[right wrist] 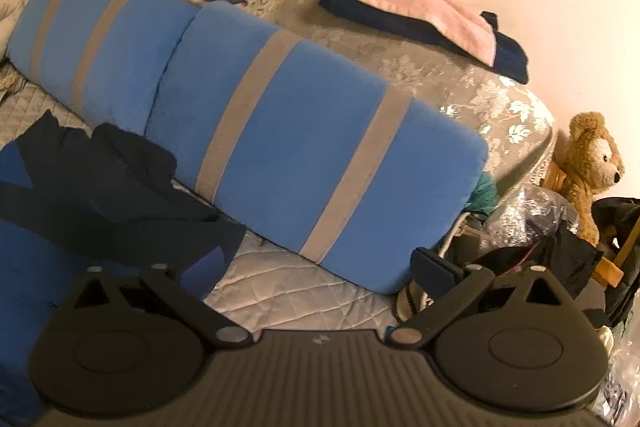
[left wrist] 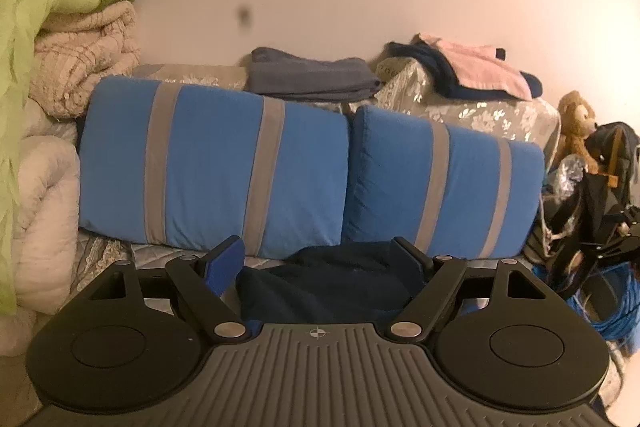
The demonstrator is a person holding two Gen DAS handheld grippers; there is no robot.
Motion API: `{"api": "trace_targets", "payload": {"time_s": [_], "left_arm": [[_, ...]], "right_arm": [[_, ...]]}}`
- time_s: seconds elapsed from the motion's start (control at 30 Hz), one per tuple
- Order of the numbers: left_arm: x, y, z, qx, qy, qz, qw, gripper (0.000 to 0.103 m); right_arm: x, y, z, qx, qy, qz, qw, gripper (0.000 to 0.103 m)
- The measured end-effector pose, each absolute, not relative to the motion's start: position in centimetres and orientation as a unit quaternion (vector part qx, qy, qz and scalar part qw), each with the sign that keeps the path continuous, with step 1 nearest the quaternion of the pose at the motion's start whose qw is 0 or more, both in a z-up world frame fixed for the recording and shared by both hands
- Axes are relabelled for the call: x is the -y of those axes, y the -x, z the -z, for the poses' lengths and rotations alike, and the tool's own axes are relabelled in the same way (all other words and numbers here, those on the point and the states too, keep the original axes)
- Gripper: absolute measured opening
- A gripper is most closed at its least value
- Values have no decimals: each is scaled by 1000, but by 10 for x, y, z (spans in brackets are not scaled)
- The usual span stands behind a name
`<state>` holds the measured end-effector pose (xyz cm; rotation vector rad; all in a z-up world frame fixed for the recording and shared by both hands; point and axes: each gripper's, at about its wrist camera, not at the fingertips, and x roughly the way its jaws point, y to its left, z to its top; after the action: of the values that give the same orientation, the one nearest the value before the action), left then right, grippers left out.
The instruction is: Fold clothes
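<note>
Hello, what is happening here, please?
Someone is folding clothes on a bed with two handheld grippers. Both the left gripper and the right gripper are open, holding nothing. A dark navy garment lies crumpled on the quilted cover, in front of two blue striped cushions.

Open room is the quilted bed surface (right wrist: 296, 291) near the right tool (right wrist: 316, 269), whose fingers stand apart over bare quilting. To the left, a crumpled dark garment (right wrist: 104, 183) covers the bed. On the far side, two blue striped cushions (left wrist: 256, 167) wall it off. At the right, black bags (right wrist: 560, 259) and a teddy bear (right wrist: 592, 167) crowd the edge.
</note>
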<state>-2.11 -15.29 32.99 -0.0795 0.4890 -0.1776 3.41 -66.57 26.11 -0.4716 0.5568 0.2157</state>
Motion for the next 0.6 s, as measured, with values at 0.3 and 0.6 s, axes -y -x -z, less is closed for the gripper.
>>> {"api": "trace_targets", "payload": {"time_s": [0.3,0.6], "left_arm": [[156,-10,-294,-260,26,115,958,79],[176,-50,-240,-307,0,167,937,79]], "right_arm": [[649,-45,-234,-284,217,-133,924,103],[637,-65,-189,-314,167,-191,915,103]]}}
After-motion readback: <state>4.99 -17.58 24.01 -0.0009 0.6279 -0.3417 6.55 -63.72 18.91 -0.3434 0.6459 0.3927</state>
